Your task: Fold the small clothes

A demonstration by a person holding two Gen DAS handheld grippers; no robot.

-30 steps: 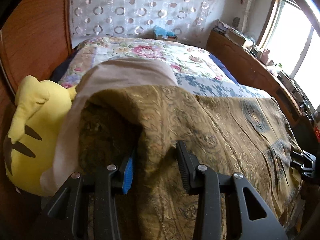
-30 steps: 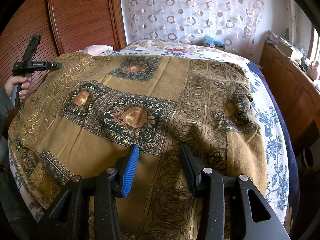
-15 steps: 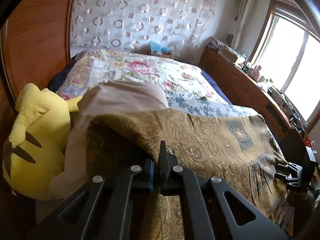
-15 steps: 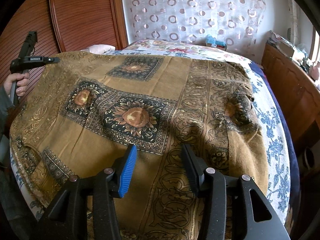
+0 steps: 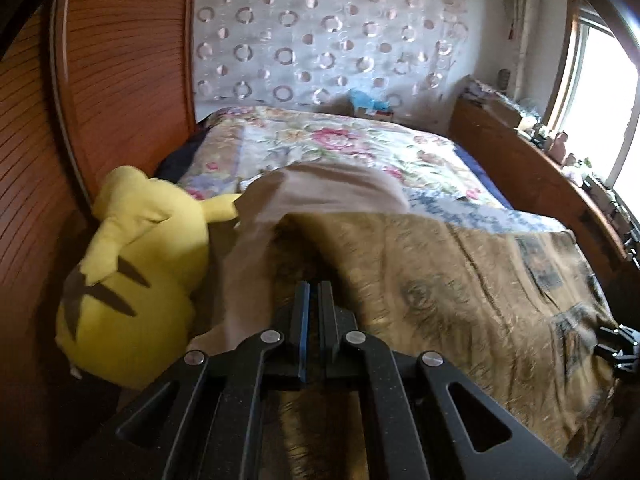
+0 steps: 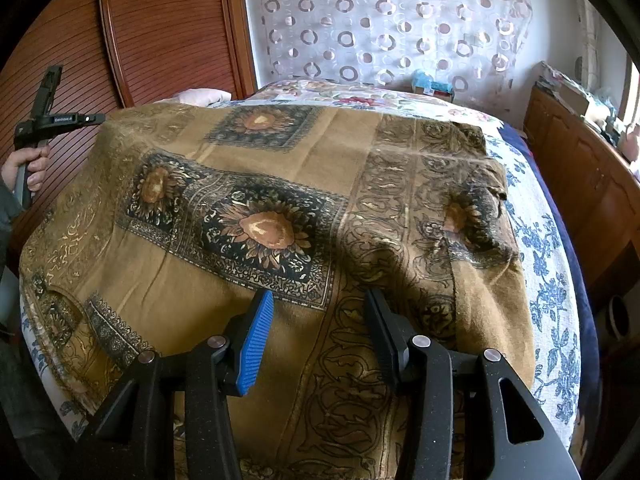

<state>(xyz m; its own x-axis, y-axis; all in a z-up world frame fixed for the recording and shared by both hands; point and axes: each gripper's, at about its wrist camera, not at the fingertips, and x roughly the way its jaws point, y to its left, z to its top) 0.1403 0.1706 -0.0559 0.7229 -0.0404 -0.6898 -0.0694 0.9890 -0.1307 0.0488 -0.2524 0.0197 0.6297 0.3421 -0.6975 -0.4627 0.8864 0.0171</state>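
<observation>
A large brown-gold cloth with sunflower squares (image 6: 280,216) lies spread over the bed; it also shows in the left wrist view (image 5: 460,280). My left gripper (image 5: 314,292) is shut on the cloth's near-left edge, beside a beige pillow (image 5: 320,188). It also shows far left in the right wrist view (image 6: 44,120), held by a hand. My right gripper (image 6: 320,312) is open just above the cloth's near edge, jaws wide apart and empty. Its tip shows at the right edge of the left wrist view (image 5: 620,344).
A yellow plush toy (image 5: 136,276) sits left of the pillow against the wooden headboard (image 5: 100,80). A floral bedspread (image 5: 340,144) covers the bed beyond the cloth. A wooden cabinet with clutter (image 6: 580,160) runs along the right. A curtain (image 6: 380,20) hangs at the back.
My left gripper has closed on the cloth's edge and lifted a little, raising that corner. My right gripper has stayed open over the near edge.
</observation>
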